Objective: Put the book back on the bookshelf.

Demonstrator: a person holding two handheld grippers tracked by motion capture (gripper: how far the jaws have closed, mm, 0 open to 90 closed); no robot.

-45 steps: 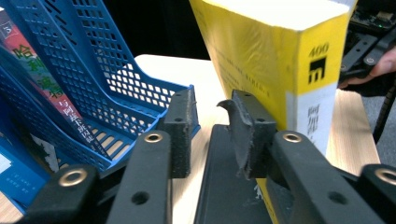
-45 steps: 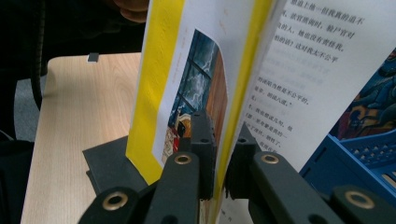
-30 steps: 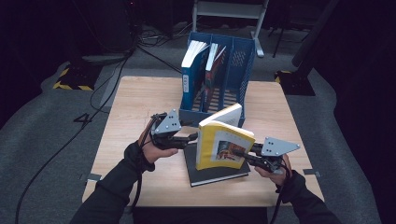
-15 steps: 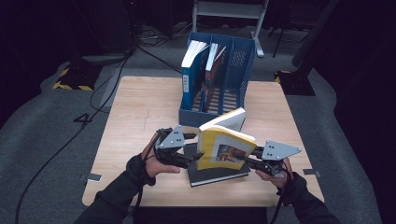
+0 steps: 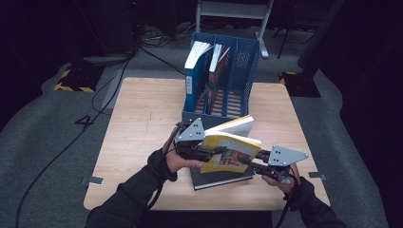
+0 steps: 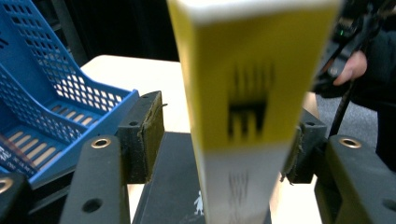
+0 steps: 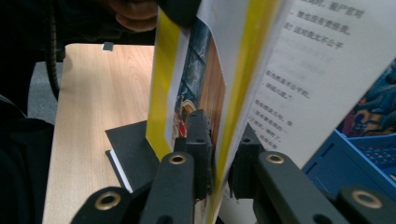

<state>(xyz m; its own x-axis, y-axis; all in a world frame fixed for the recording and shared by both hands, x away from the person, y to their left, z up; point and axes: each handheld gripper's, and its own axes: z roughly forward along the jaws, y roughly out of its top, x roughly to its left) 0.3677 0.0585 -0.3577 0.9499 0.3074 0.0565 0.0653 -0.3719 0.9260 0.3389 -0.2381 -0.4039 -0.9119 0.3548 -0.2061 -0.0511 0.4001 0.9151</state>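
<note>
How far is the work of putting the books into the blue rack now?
Done: two books stand in the blue rack. In hand: the yellow book is lifted; the right gripper pinches its cover, and its spine sits between the left gripper jaws, a gap showing at one pad. Left: probably racking it, then the black book flat on the table.
</note>
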